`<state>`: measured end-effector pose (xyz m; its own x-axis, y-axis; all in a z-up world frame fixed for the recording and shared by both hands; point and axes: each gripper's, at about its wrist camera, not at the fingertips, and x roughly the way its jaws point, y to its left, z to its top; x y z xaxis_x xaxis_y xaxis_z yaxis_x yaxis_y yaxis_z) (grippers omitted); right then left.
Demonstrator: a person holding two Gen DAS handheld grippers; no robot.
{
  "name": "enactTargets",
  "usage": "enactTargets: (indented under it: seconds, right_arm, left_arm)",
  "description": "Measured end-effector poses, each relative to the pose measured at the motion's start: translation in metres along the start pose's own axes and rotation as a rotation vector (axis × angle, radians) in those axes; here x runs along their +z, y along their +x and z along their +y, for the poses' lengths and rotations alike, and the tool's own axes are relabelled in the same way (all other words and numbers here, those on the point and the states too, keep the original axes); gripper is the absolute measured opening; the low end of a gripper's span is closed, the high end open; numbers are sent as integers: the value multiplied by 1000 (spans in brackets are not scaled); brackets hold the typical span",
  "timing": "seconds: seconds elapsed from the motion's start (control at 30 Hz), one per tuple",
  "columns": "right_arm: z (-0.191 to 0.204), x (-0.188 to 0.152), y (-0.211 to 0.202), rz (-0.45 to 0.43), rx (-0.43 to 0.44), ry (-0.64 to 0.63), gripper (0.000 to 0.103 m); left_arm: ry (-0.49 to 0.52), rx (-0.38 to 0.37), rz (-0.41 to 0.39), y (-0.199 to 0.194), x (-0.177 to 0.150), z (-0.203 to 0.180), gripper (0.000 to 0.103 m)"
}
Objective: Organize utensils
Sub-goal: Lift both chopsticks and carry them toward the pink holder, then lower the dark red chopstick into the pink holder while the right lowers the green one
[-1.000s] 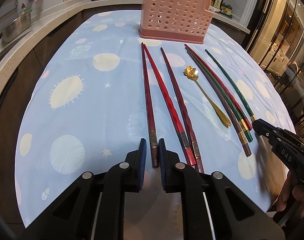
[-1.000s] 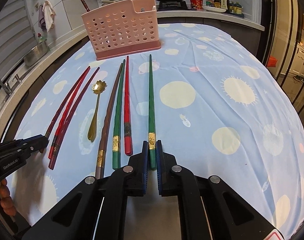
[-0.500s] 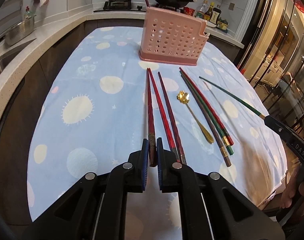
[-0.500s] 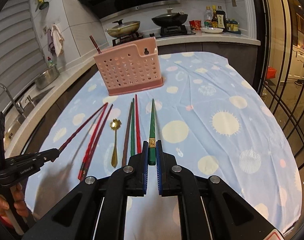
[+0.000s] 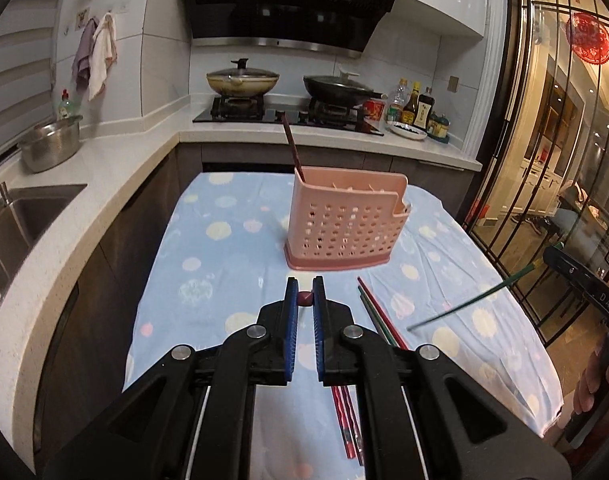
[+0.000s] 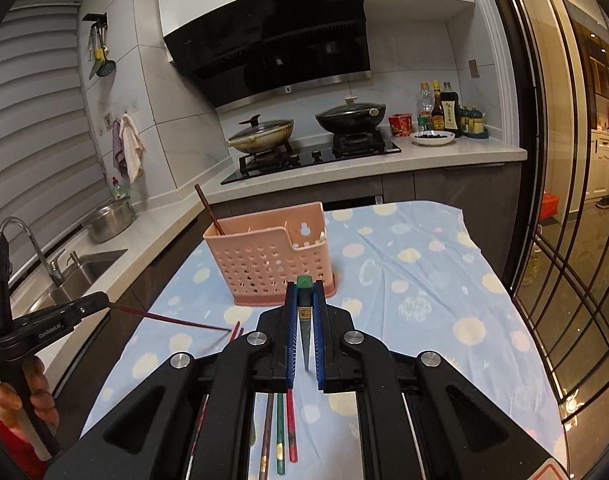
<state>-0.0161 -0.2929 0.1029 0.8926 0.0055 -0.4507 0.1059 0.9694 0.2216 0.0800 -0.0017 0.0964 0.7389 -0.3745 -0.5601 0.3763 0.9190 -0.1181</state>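
A pink perforated utensil holder (image 5: 344, 228) (image 6: 264, 256) stands on the blue spotted tablecloth (image 5: 224, 264), with one dark chopstick (image 5: 291, 148) leaning in it. My left gripper (image 5: 305, 286) is shut on the end of a red chopstick (image 5: 305, 299), lifted off the table; from the right wrist view the left gripper (image 6: 98, 301) holds that red chopstick (image 6: 172, 320) slanting down. My right gripper (image 6: 305, 292) is shut on a green chopstick (image 6: 304, 282), also raised; the green chopstick (image 5: 476, 300) hangs from the right gripper (image 5: 554, 255). More chopsticks (image 5: 380, 316) (image 6: 280, 432) lie on the cloth below.
A counter with a sink (image 5: 28, 216) and a steel bowl (image 5: 50, 146) runs along the left. Behind the table stands a stove with two lidded pans (image 5: 242, 80) and bottles (image 5: 418, 110). Glass doors (image 5: 544, 160) line the right side.
Both grippers have risen, each carrying its chopstick up off the cloth, and tilted upward, so the kitchen wall and hood now fill the upper view. The other chopsticks stay on the table.
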Motion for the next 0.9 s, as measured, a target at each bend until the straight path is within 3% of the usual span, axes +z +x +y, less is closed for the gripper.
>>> enactTargets:
  seconds: [0.53, 0.9]
  right_arm:
    - [15, 99, 24, -157, 43, -30, 7]
    - [38, 177, 70, -222, 75, -22, 7]
  left_arm:
    - [46, -14, -194, 1, 108, -16, 7]
    - [72, -51, -312, 8, 196, -34, 7]
